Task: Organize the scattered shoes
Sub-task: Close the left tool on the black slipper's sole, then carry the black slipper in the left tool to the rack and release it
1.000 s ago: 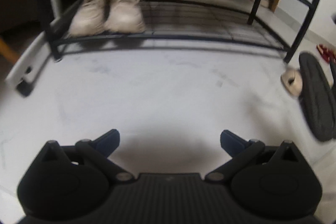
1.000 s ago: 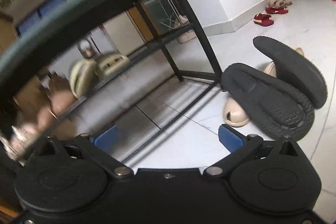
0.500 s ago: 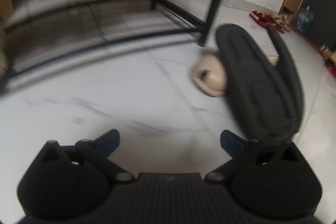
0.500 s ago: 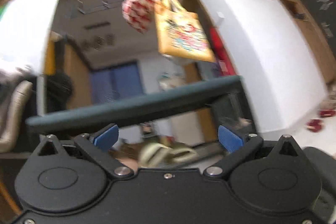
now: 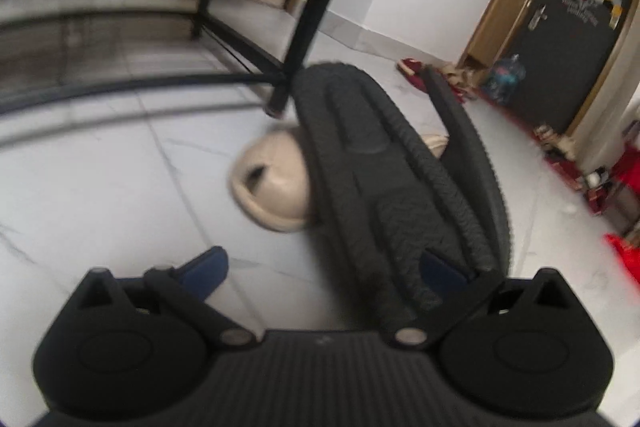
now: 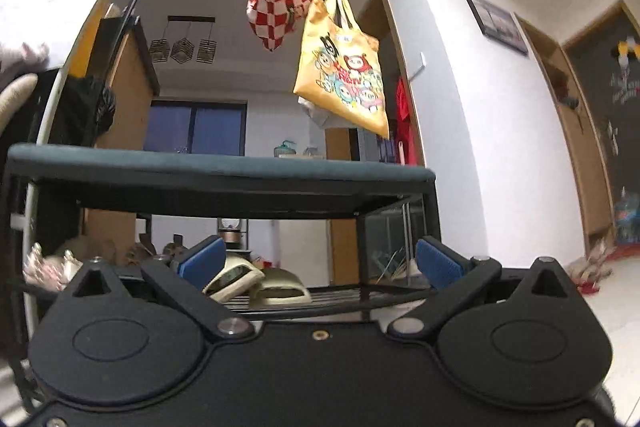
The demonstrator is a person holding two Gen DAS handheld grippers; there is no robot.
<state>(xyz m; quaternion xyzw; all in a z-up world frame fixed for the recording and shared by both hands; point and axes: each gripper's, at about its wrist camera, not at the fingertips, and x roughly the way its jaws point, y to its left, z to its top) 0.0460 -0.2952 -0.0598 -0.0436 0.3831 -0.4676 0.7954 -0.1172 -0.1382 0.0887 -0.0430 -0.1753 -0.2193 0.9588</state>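
White marble-veined floor tiles [image 5: 120,187] underfoot, with a black metal shoe rack [image 5: 304,27] ahead of the left fingers and a dark door [image 5: 568,39] off beyond the right-hand fingertip. Left gripper [image 5: 324,267] low over the floor, fingers spread wide, nothing between the blue pads [image 5: 208,267]. Pair of black slippers [image 5: 384,179] lying soles-up on the floor, stretching forward from the right pad; whether that pad touches the sole cannot be told. Beige slipper [image 5: 272,183] ahead, between the two fingers, partly tucked under the black pair, near the rack's front leg. Red slippers [image 5: 412,71] far ahead to the right, near the door. Right gripper [image 6: 318,263] raised and level, fingers spread wide and empty, facing the shoe rack [image 6: 224,179] with its padded top edge above the fingertips. Cream slippers [image 6: 260,283] on the rack's wire shelf between the fingers, close to the left pad. Pale shoes [image 6: 52,263] left of the left finger, blurred. High above the fingers, a red-and-white checked bag [image 6: 276,11] and a yellow cartoon tote bag [image 6: 344,71] hanging from coat hooks.
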